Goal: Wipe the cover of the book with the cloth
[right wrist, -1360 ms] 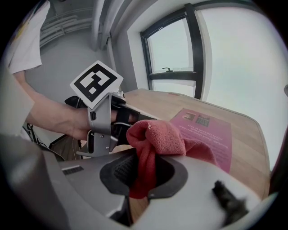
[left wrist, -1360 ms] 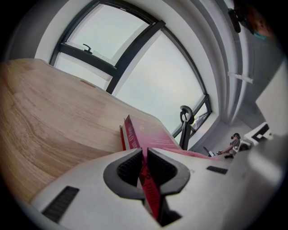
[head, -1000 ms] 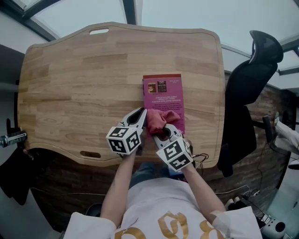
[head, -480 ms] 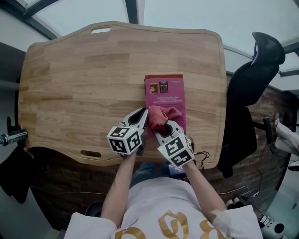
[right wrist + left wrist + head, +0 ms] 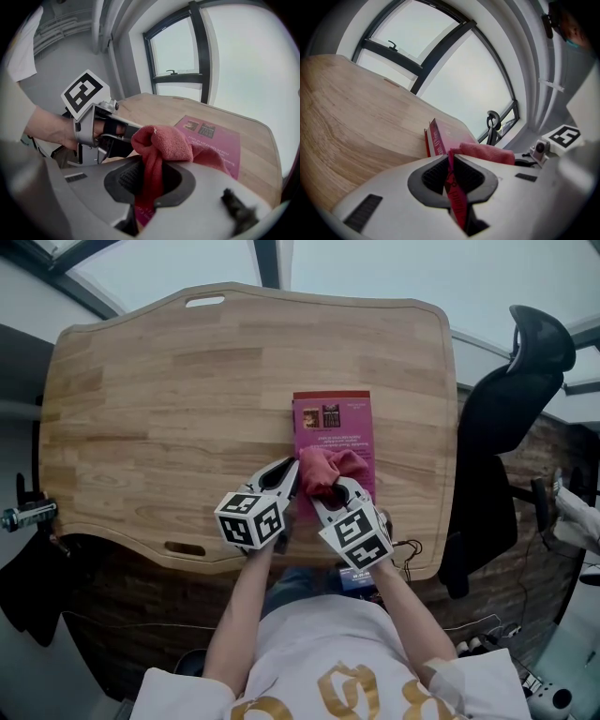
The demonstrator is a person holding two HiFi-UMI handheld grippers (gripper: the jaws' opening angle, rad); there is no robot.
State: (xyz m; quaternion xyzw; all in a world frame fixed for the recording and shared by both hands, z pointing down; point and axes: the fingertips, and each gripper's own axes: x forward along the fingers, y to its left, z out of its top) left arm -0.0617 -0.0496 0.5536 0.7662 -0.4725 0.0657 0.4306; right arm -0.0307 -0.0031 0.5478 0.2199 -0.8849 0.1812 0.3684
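Wooden table [image 5: 141, 409], right tongs [image 5: 330, 493] clamp cloth [image 5: 333, 467] (apparently touching book [image 5: 334, 420])

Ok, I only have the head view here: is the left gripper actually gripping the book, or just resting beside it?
Observer: The left gripper view shows the left gripper shut on a thin, printed pink edge of the book.
Operator: And the right one, holding anything properly?
Observer: The right gripper view shows the right gripper clamped on a fold of the red cloth, the bunch bulging past the jaws over the book.
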